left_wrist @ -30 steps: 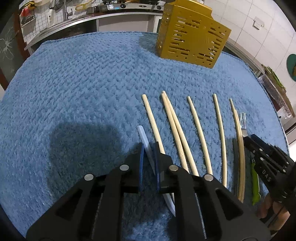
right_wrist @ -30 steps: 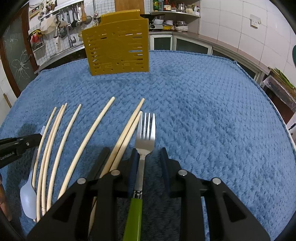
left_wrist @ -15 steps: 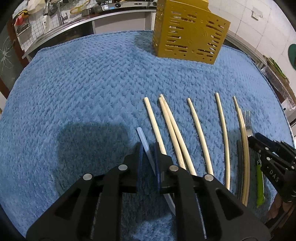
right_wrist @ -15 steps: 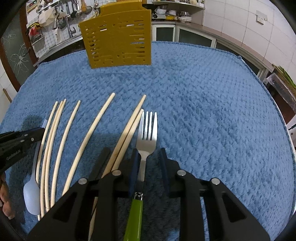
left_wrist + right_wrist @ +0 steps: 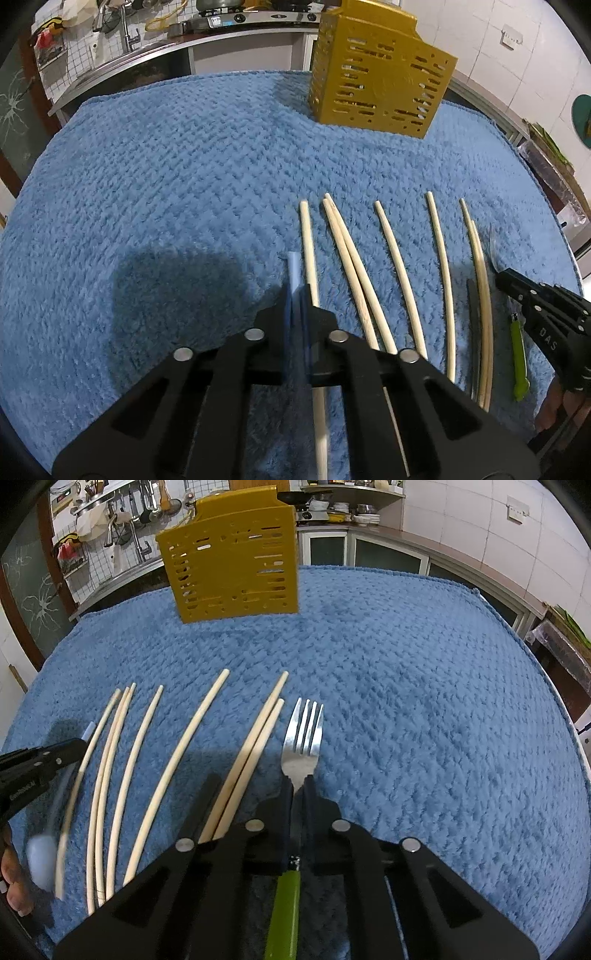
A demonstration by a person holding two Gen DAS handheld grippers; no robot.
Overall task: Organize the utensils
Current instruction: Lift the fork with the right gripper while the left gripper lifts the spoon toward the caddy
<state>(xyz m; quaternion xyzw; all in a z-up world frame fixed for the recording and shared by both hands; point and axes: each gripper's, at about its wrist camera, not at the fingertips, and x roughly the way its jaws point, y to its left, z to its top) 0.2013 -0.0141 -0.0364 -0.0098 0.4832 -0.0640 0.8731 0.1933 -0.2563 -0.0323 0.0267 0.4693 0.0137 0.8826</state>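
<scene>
My left gripper (image 5: 295,295) is shut on the handle of a pale blue spoon (image 5: 294,266), whose bowl (image 5: 41,860) shows blurred in the right wrist view, raised off the towel. My right gripper (image 5: 298,784) is shut on the neck of a green-handled fork (image 5: 301,734), tines pointing away. Several wooden chopsticks (image 5: 397,266) lie side by side on the blue towel between the two grippers; they also show in the right wrist view (image 5: 177,753). A yellow slotted utensil holder (image 5: 231,555) stands at the far side of the towel, also in the left wrist view (image 5: 380,74).
A blue towel (image 5: 166,184) covers the table. A dark chopstick (image 5: 474,317) lies beside the pale ones near my right gripper (image 5: 543,317). Kitchen counter, sink and hanging tools are behind the table. The towel edge drops off at the right (image 5: 554,709).
Both grippers closed fully on their utensils: the left on the spoon handle, the right on the fork neck. The spoon has lifted and straightened; the holder looks nearer.
</scene>
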